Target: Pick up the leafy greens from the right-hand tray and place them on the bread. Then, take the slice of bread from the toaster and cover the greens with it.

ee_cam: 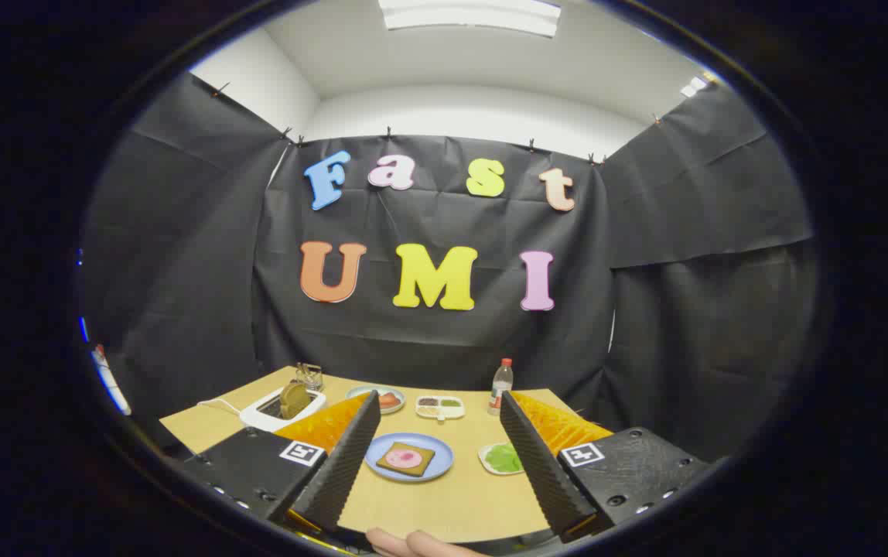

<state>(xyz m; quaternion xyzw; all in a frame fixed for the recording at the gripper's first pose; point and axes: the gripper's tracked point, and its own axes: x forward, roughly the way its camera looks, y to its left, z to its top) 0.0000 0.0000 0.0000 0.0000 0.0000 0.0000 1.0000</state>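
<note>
I hold my gripper (438,456) above the near edge of a pale wooden counter (444,503), its two fingers spread wide with nothing between them but open air. The fingers are wedge-shaped with finely ribbed inner faces.

Between the fingers, further along the counter, sits a round blue plate (371,461) carrying a square brown slice of bread (405,458) with a round pink slice, which I take for meat, lying flat on top. Just beside the right finger is a small pale tray (486,459) holding the leafy greens (504,458), a crinkled bright green piece, partly hidden by that finger. Beyond the left finger stands a white toaster (280,411) with a second brown slice (294,398) standing upright in its slot and a white cord trailing away.

Further back are a round dish (387,398) of something reddish, a small divided tray (439,407) and a clear bottle (501,384) with a red cap.

I judge the greens thin and floppy, so the ribbed fingers may pinch the tray rim instead, or drag the light tray sideways. Coming down at a slant could knock the bottle. A loose grip may let the greens drop short of the bread.
</note>
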